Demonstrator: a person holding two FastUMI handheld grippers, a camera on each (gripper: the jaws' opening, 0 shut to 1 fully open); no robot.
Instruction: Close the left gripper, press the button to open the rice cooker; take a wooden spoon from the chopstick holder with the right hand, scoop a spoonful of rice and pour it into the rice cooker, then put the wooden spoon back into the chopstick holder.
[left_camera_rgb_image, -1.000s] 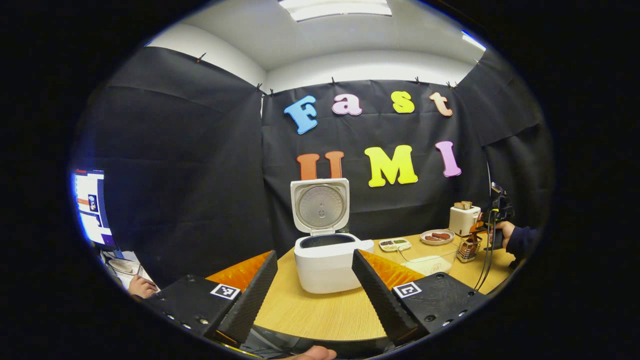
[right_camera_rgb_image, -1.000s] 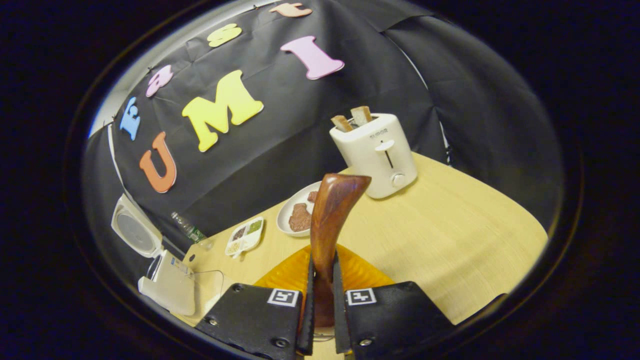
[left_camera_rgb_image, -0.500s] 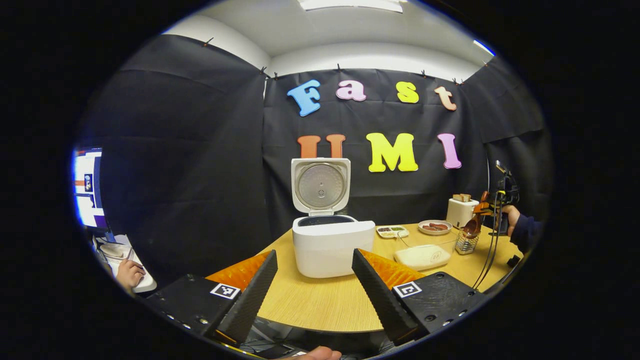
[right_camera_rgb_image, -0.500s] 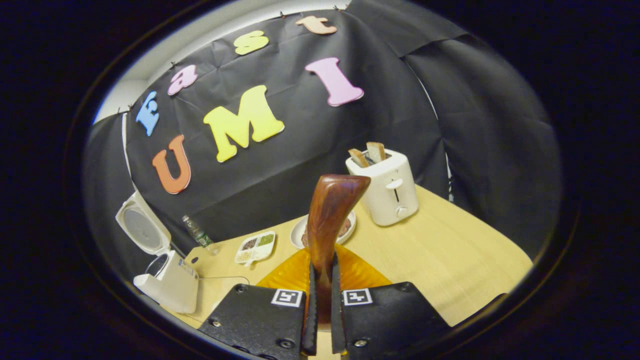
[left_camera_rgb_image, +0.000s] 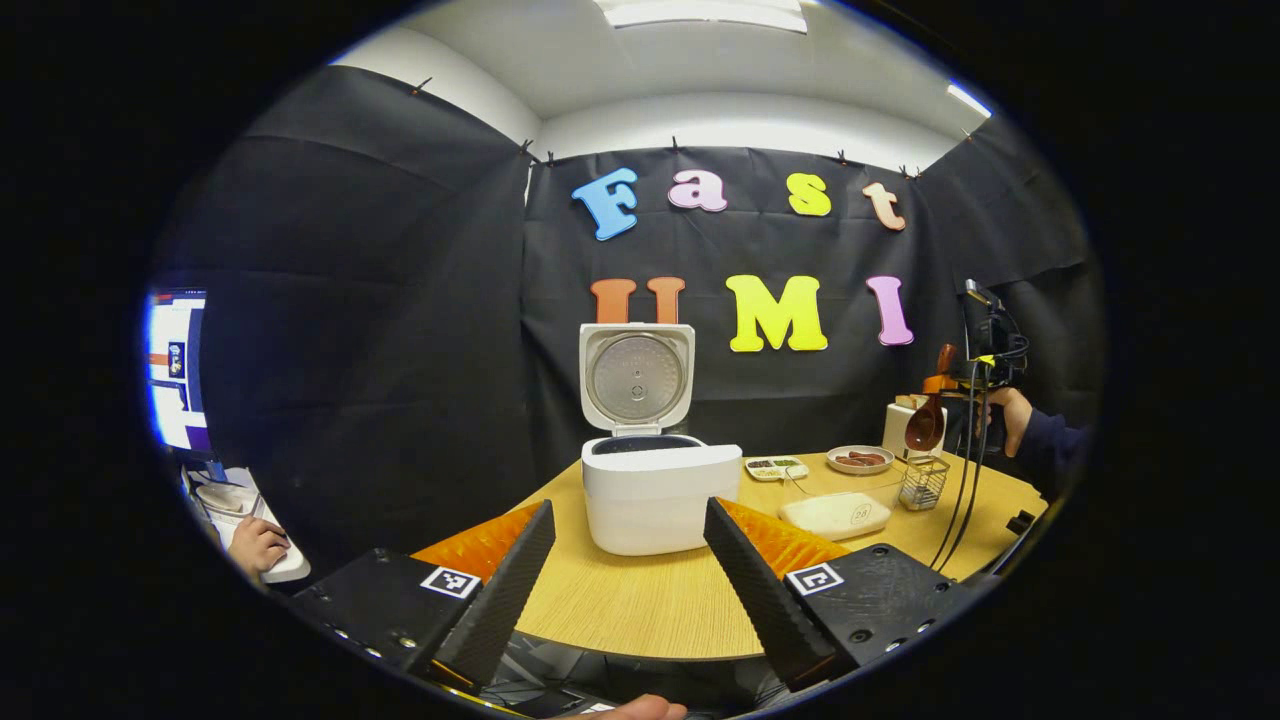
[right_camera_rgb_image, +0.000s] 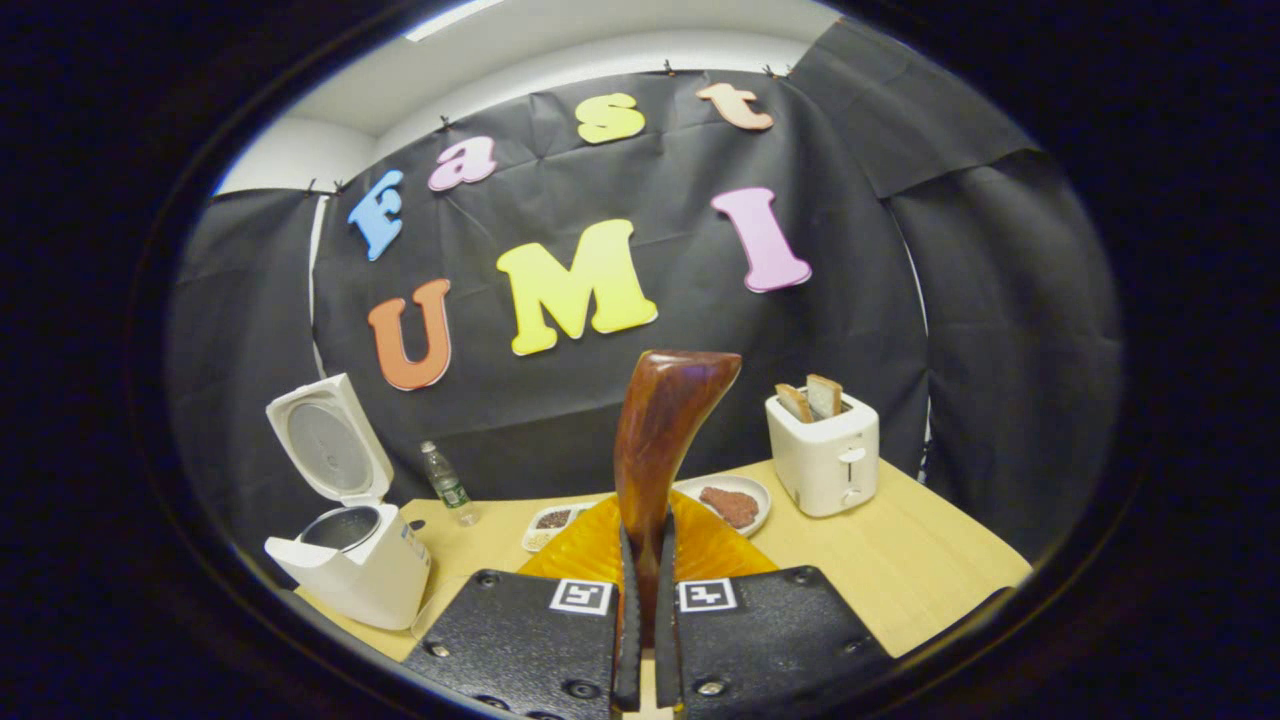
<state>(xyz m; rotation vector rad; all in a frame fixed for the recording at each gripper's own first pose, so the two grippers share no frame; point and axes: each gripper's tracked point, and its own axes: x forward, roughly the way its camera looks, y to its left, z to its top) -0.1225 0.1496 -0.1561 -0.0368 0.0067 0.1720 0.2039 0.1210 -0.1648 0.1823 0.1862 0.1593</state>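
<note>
since the right tool (right_camera_rgb_image: 645, 640) is clamped on the wooden spoon (right_camera_rgb_image: 660, 440), lifted above the chopstick holder (left_camera_rgb_image: 922, 483) at three o'clock, scooping looks next; the left tool (left_camera_rgb_image: 628, 590) idles apart.

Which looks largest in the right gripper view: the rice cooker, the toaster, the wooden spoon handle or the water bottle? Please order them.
1. rice cooker, counting its raised lid
2. wooden spoon handle, enlarged by nearness to the camera, so unsure against the cooker
3. toaster
4. water bottle
</note>
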